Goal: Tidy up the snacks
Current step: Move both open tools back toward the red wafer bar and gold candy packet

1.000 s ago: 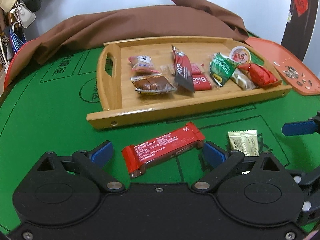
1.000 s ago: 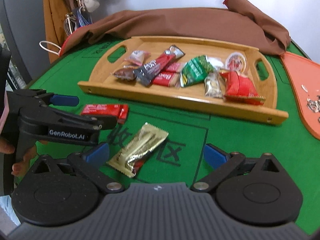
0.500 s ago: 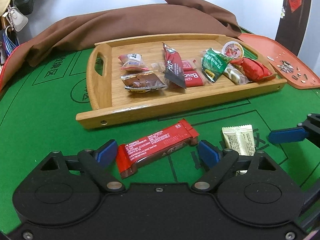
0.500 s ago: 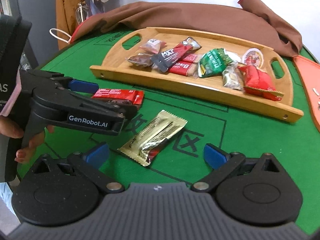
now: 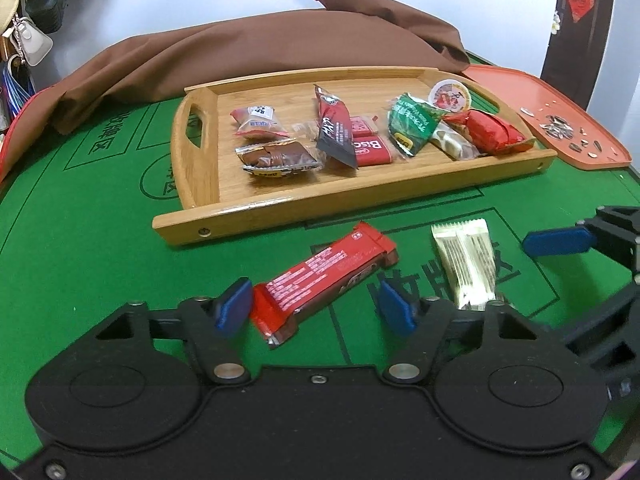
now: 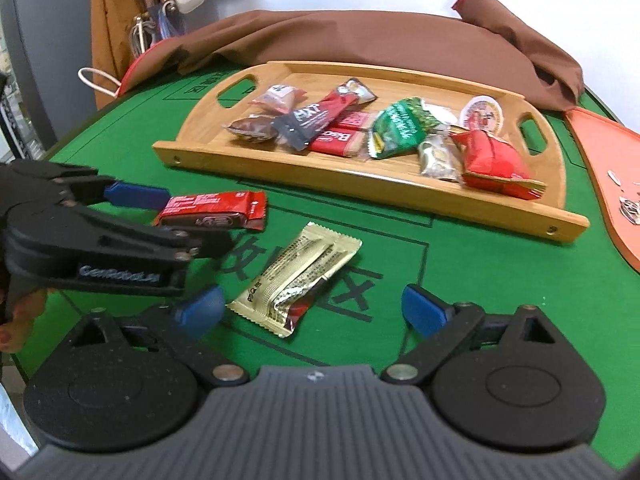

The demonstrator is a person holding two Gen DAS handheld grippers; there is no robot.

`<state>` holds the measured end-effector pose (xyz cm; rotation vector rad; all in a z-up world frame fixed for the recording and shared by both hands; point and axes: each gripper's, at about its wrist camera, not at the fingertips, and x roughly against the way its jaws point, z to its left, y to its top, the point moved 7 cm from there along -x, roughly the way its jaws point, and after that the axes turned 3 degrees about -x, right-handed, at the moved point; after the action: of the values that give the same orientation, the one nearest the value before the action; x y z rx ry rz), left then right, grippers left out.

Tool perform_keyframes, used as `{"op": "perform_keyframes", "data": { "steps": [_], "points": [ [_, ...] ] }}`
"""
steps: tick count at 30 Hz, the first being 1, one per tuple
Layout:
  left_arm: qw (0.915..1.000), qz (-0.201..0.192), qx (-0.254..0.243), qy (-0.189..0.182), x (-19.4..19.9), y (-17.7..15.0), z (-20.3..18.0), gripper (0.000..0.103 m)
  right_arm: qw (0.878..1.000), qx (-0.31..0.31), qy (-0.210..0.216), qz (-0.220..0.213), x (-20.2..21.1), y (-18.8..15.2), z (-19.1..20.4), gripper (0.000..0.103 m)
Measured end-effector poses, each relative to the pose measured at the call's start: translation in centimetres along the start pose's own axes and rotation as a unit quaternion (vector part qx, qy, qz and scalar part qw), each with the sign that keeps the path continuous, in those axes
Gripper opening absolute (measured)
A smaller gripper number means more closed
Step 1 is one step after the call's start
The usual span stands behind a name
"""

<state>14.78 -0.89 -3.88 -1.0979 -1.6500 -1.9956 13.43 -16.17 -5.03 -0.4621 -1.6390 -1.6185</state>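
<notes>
On the green desk [image 5: 80,240], the left tool [image 5: 316,312] is closing around the red bar [image 5: 324,276], pads not yet pressing. The right tool [image 6: 312,310], spread wide but narrowing, straddles the gold packet [image 6: 298,276] before the wooden tray [image 6: 360,184].

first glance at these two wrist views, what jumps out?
The wooden tray at the back of the green table, scattered with snack packs. Nearer, two strays on the felt: a red bar between the closing left gripper pads, not yet pinched, and a gold packet between the wide right gripper pads, its jaws closing too.
</notes>
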Motion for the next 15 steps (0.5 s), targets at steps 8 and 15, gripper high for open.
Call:
{"op": "perform_keyframes", "data": {
  "steps": [8,15],
  "points": [
    [0.9996,0.004,0.000,-0.027,1.6,-0.8,-0.9,0.045,0.999,-0.029,-0.027,-0.006,0.6,0.0,-2.4,0.091],
    [0.9995,-0.015,-0.011,-0.026,2.8,-0.6,-1.8,0.044,0.997,-0.062,-0.048,-0.010,1.1,0.2,-4.8,0.087]
  ]
}}
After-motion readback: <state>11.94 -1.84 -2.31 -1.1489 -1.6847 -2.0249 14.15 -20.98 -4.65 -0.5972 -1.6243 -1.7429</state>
